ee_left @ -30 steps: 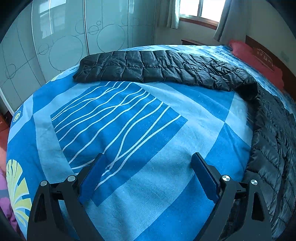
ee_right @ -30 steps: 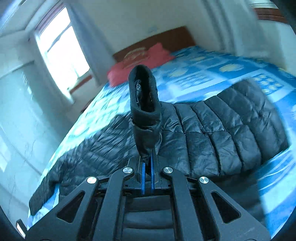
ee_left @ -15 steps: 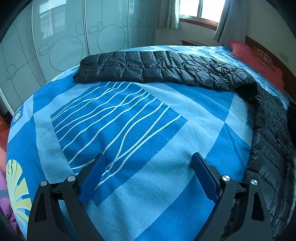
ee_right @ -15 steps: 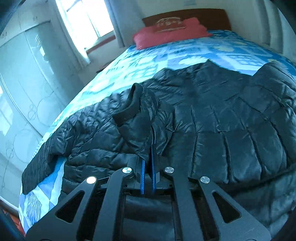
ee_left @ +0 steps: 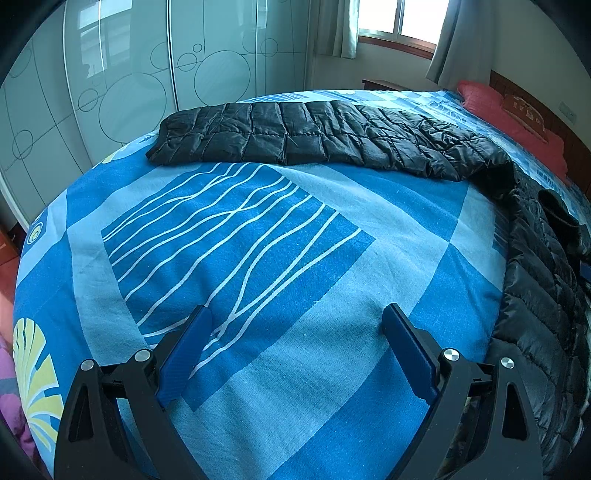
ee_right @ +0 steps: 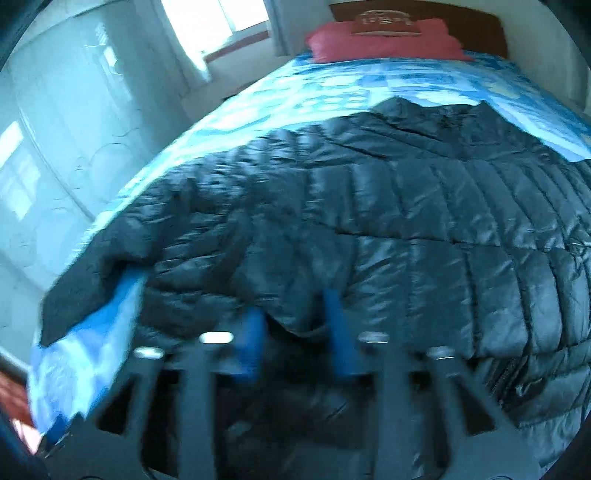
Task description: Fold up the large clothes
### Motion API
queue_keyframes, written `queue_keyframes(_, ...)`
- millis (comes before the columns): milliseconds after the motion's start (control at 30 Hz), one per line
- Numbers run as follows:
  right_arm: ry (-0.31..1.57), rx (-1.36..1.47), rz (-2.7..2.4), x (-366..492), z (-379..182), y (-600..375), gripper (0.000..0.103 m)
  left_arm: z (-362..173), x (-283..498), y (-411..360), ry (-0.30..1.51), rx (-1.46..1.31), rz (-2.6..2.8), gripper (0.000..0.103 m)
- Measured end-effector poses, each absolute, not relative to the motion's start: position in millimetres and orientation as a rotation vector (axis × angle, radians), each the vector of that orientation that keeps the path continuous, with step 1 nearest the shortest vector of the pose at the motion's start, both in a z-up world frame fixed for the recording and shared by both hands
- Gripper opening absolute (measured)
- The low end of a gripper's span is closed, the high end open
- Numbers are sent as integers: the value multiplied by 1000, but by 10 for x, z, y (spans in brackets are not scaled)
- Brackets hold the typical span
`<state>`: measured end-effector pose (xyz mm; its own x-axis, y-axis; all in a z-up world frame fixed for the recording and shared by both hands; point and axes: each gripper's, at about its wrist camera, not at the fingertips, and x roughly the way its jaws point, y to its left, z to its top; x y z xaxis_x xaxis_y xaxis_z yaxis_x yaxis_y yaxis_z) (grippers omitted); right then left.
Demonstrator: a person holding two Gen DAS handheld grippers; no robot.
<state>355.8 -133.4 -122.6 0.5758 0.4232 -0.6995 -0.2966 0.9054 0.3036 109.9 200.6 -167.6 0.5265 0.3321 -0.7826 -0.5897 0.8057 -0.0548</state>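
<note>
A black quilted down jacket (ee_right: 388, 221) lies spread on a bed with a blue patterned sheet (ee_left: 258, 240). In the left wrist view one sleeve (ee_left: 314, 136) stretches across the far side of the bed and the body (ee_left: 543, 288) runs down the right edge. My left gripper (ee_left: 297, 314) is open and empty, low over bare sheet, left of the jacket body. My right gripper (ee_right: 295, 295) is open just above the jacket, with the fabric lying loose between and beyond its blue fingers. The right wrist view is motion-blurred.
A red pillow (ee_right: 384, 40) and a wooden headboard (ee_right: 413, 18) stand at the head of the bed. A frosted glass wardrobe (ee_left: 147, 74) with circle patterns lines the far side. A window with curtains (ee_left: 391, 26) is beyond the bed.
My right gripper lowered the jacket's collar onto the jacket, then opened and let it go. My left gripper has stayed still and open.
</note>
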Motion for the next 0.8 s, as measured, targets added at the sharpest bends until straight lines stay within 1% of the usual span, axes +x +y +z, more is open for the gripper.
queue_keyframes(133,773,179,441,3292,-890,-1686,67,-1679,1099,2002,852,-332,563,92)
queue_keyframes(233,719,205,313,3264,-723,-2354,66,-1685,1101,2002,853,-329,565,92)
queue_keyframes(267,712,212,251,3295,-702,-2596,63,-1685,1106,2008,853,-327,566,92)
queue_keyframes(300,708,229,154,3344,-691,-2956,56,-1689,1109,2003,853,-325,567,92)
queue_keyframes(333,706,246,88,3375,-696,-3203,52,-1692,1112,2001,854,-323,568,92)
queue_keyframes(400,714,277,-72,3452,-776,-3809,38,-1698,1115,1987,854,-321,569,92)
queue_keyframes(467,761,281,-173,3523,-955,-4192,33,-1700,1119,1986,855,-317,572,92)
queue_keyframes(533,849,311,-215,3609,-1228,-4461,31,-1705,1128,1982,857,-312,575,92)
queue_keyframes(567,876,337,-193,3634,-1356,-4543,27,-1707,1129,1980,857,-310,576,92)
queue_keyframes(600,870,328,-181,3630,-1366,-4547,26,-1707,1129,1977,857,-310,576,92)
queue_keyframes(667,867,275,-189,3654,-1216,-4467,26,-1710,1132,1971,857,-309,577,92)
queue_keyframes(733,800,289,-164,3688,-1040,-4404,27,-1713,1137,1971,857,-309,577,92)
queue_keyframes(767,781,285,-168,3733,-990,-4378,30,-1710,1132,1966,858,-308,578,92)
queue_keyframes(800,776,281,-173,3796,-964,-4381,36,-1714,1131,1962,858,-306,579,92)
